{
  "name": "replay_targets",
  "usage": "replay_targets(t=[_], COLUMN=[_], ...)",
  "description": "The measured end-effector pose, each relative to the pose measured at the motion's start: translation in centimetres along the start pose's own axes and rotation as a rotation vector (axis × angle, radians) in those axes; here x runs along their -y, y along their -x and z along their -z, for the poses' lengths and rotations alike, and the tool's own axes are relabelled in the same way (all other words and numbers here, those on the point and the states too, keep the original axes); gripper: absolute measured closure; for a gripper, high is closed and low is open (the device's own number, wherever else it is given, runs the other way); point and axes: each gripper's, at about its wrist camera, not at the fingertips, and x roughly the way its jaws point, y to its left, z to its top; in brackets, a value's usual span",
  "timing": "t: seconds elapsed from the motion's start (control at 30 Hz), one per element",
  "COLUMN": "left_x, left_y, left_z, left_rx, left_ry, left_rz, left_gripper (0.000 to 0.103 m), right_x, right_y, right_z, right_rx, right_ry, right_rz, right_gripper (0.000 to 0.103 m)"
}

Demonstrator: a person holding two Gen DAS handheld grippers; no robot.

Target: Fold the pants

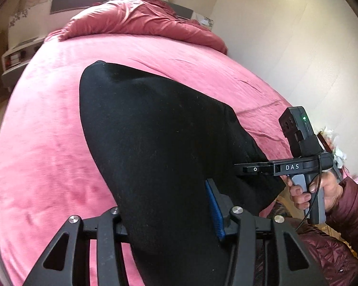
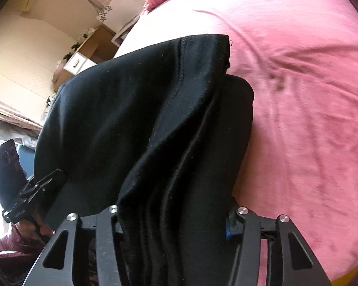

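Observation:
The black pants (image 1: 150, 128) hang doubled over above the pink bed (image 1: 43, 124). My left gripper (image 1: 174, 217) is shut on the pants' near edge; its blue pad (image 1: 213, 209) shows beside the cloth. My right gripper (image 1: 250, 168) comes in from the right and is shut on the same edge. In the right wrist view the bunched pants (image 2: 169, 124) fill the gripper (image 2: 174, 219), and the seamed hem reaches toward the bed (image 2: 310, 95). The left gripper (image 2: 45, 183) shows at the left, clamped on the cloth.
A crumpled red duvet (image 1: 140, 19) lies at the head of the bed below a window. A cream wall (image 1: 286, 43) runs along the right. A wooden nightstand with a white drawer (image 2: 83, 57) stands beside the bed.

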Motion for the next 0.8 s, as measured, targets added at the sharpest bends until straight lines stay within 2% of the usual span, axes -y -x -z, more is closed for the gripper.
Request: replay_targets(t=[0.4, 0.5, 0.8], left_x=[-5.9, -6.3, -10.7], left_y=[3.4, 3.0, 2.8], left_z=[-1.3, -1.8, -5.0], left_rx=[0.075, 0.081, 0.087], left_ry=[0.096, 0.115, 0.159], left_rz=[-0.069, -0.067, -0.05], left_gripper=[0.055, 0.054, 0.055], right_x=[-5.5, -6.0, -6.4], right_y=[-2.5, -2.5, -1.5], right_z=[-4.7, -5.7, -8.4], right_rx=[-0.018, -0.013, 0.017], right_ry=[0.127, 0.15, 0.184], right_rz=[-0.018, -0.01, 0.004], right_gripper=[0.051, 0.051, 0.052])
